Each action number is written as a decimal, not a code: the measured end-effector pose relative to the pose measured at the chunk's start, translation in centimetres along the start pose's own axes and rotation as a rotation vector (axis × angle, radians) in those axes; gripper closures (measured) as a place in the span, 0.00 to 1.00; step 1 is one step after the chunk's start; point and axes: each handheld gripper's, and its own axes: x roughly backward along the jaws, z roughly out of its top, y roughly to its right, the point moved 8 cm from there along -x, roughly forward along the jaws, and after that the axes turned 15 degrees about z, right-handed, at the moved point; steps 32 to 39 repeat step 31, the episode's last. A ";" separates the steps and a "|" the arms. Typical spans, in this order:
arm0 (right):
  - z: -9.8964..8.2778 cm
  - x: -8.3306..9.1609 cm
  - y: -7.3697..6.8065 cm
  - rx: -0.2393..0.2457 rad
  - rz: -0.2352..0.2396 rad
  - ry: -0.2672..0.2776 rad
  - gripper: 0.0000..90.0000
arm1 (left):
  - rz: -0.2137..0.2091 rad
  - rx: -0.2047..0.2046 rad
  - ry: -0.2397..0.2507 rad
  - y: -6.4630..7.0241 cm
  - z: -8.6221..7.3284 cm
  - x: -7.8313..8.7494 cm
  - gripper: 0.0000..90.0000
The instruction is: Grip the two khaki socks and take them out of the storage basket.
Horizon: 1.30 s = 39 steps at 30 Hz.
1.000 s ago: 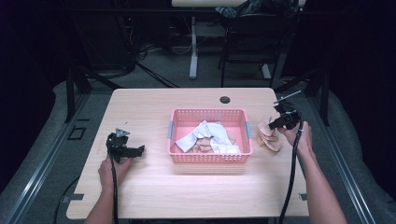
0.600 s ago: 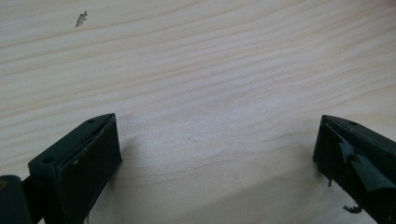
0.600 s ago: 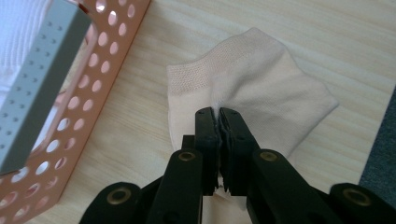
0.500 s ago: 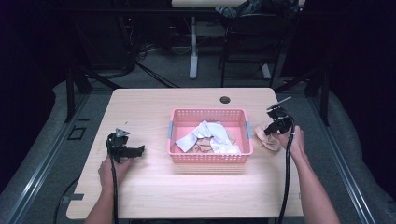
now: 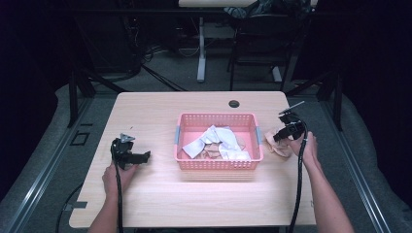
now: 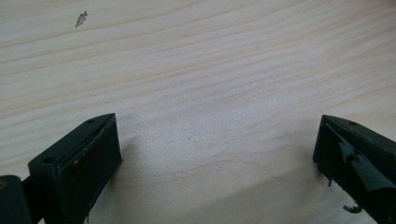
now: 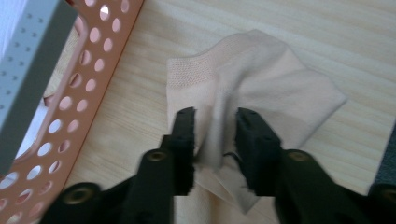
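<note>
A beige sock [image 7: 280,88] lies crumpled on the wooden table [image 5: 160,116], just right of a pink perforated basket [image 5: 218,116]. My right gripper [image 7: 215,116] has its jaws pinched on a raised fold of that sock, close to the basket wall [image 7: 93,60]. From above, the right gripper [image 5: 284,131] sits over the sock [image 5: 278,145]. At the left of the table my left gripper [image 5: 143,156] rests low. Its jaws stand wide apart over bare wood [image 6: 217,135], with nothing between them.
White and beige cloth pieces [image 5: 216,143] lie in the basket. A dark round cable hole [image 5: 234,103] is near the table's far edge. Table legs and chairs stand on the floor beyond. Each gripper trails a black cable toward the near edge.
My right gripper has moved slightly left and down, closer to the basket, onto the sock. The left gripper has stayed put.
</note>
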 end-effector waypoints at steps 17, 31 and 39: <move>-1.8 5.1 -3.3 0.091 0.028 0.091 0.10 | 0.000 0.000 0.000 0.0 0.0 0.0 0.00; -7.0 4.8 -4.4 0.110 0.029 0.065 0.10 | 0.001 0.000 0.000 0.0 0.0 0.0 0.00; -7.0 4.8 -4.4 0.110 0.029 0.065 0.10 | 0.001 0.000 0.000 0.0 0.0 0.0 0.00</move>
